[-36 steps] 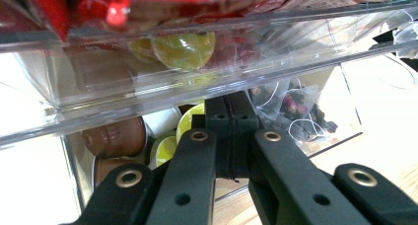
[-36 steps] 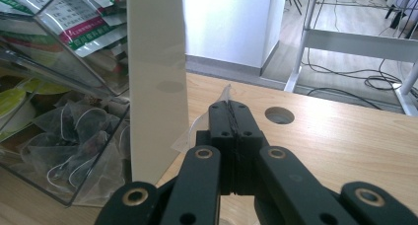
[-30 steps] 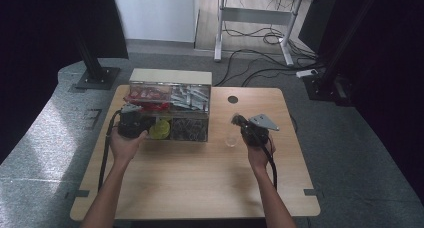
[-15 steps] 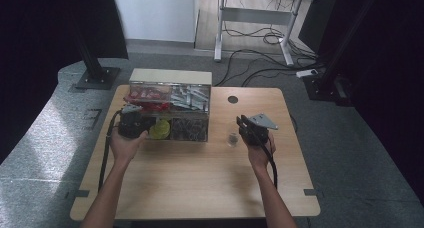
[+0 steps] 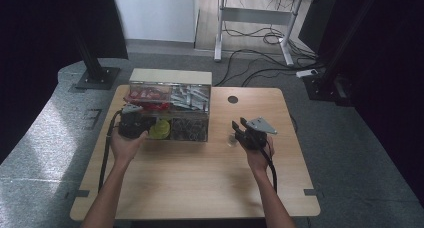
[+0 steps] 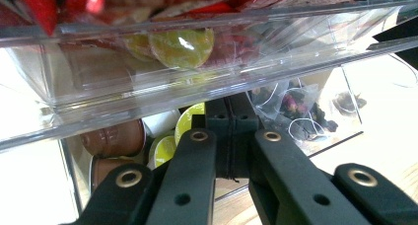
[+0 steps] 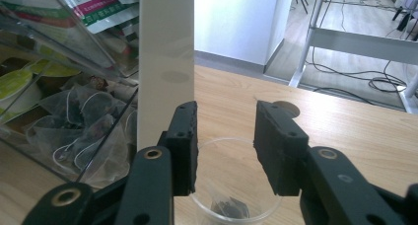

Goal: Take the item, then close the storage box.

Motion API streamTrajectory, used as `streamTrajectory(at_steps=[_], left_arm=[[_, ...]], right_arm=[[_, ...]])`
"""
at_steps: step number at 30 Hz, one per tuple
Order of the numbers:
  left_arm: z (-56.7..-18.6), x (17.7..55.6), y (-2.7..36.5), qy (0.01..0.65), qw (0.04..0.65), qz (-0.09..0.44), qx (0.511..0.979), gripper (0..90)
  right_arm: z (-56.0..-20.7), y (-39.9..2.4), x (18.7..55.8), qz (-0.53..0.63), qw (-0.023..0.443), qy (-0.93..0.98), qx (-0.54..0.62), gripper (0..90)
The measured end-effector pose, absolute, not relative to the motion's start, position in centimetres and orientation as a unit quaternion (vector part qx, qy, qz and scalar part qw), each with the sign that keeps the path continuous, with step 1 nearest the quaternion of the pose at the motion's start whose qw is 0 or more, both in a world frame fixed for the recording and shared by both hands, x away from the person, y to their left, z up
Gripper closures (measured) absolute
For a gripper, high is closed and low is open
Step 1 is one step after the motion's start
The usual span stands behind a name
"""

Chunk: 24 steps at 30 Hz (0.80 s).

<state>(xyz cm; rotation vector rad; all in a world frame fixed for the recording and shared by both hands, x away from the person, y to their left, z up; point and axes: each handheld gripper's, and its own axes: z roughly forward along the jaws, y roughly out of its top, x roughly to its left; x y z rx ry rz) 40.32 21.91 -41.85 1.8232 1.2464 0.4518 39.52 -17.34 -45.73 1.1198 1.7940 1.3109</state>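
over wooden table (image 5: 200, 178), right gripper (image 7: 224, 136) just opened, empty above cup (image 7: 236, 205).

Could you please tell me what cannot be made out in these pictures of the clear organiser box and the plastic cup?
- Clear plastic cup, right gripper view: its base is cut off by the bottom edge and the open right gripper.
- Same cup, high view: too small and see-through to show its contents.
- Shut left gripper, left gripper view: its tips are hidden under the clear acrylic organiser box.
- Red packets, left gripper view: blurred.

clear organizer (image 5: 190, 133) left-centre on table (image 5: 200, 188) — cup (image 5: 231, 139) just right of it, tea bag (image 7: 227, 206) inside
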Motion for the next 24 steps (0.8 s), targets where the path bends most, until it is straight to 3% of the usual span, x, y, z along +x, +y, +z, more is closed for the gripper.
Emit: streamTrajectory(at_steps=[24], left_arm=[[-41.94,40.19,21.85,0.499,0.429,0.181,0.731,89.8]], right_arm=[[-46.23,-17.04,38.62,0.502,0.305,0.69,0.423,53.2]])
